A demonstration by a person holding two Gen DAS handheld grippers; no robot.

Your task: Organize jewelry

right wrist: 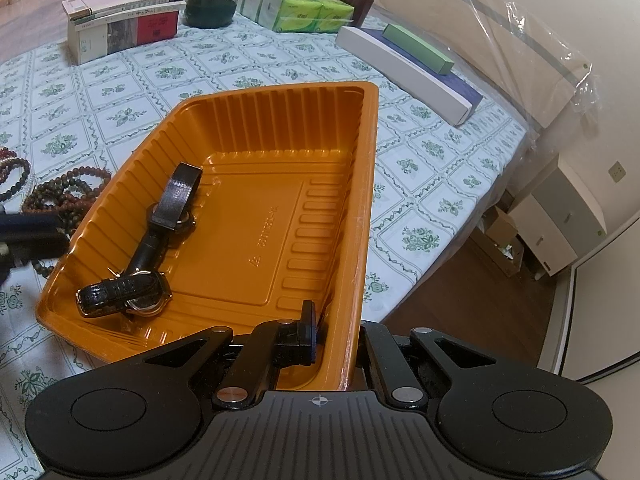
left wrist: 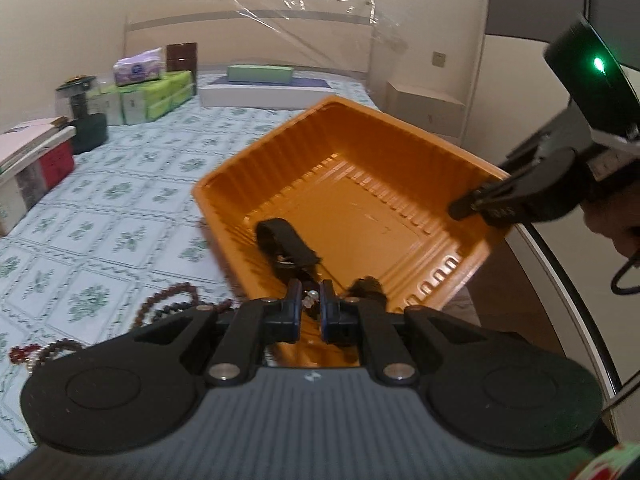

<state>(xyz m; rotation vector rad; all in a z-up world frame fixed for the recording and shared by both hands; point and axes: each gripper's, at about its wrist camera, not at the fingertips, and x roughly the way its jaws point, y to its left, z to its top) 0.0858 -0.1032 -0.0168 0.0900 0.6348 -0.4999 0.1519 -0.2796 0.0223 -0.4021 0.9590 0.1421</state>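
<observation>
Two watches lie in the orange tray, along its left wall. My left gripper pinches something small and pale, possibly an earring, just over the near rim. My right gripper clamps the tray's right wall. Bead bracelets wait leftward.

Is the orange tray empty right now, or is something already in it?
Not empty. The orange tray holds two black-strapped watches near its left wall; the rest of its floor is bare.
</observation>
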